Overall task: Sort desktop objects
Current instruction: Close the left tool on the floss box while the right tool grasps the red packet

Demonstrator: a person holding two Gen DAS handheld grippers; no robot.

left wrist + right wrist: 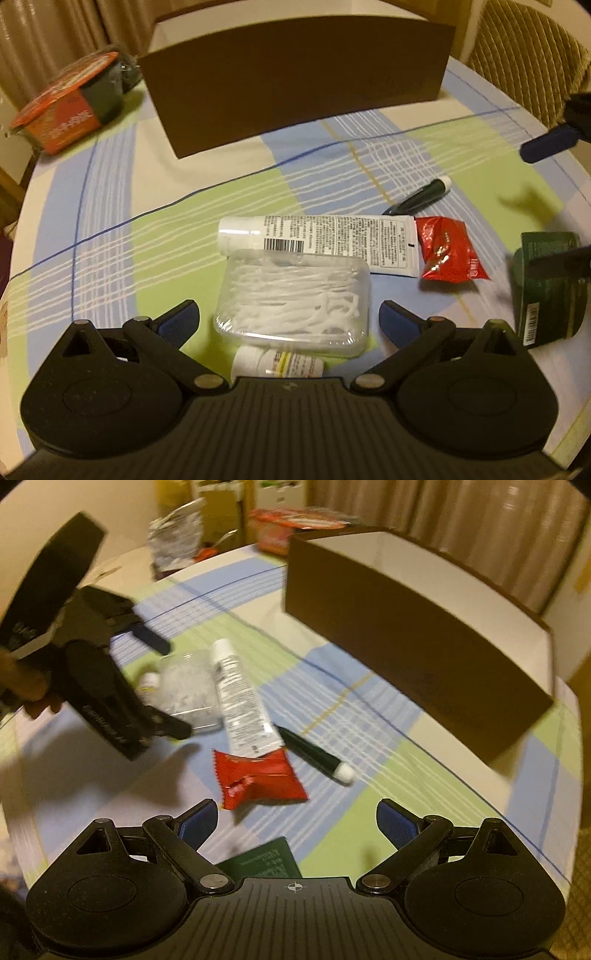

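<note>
**A:** left wrist cam: left gripper (290,319) is spread wide w/ the clear floss-pick case (293,299) sitting right between the fingers, nothing clamped. White tube (321,242) touches the case's far edge, small white bottle (277,363) just under the near edge. IMO go low & square on the case so you don't drag those two along

**B:** and the box?

**A:** brown box (295,85) is at the back of the counter (129,221), can't see inside from here. Right wrist cam: right gripper (295,827) also apart, empty, above a green packet (266,860); red sachet (258,779) & dark pen (314,753) lie loose. Box (406,646) shows only a white inner wall, contents hidden, blurry tbh
</note>
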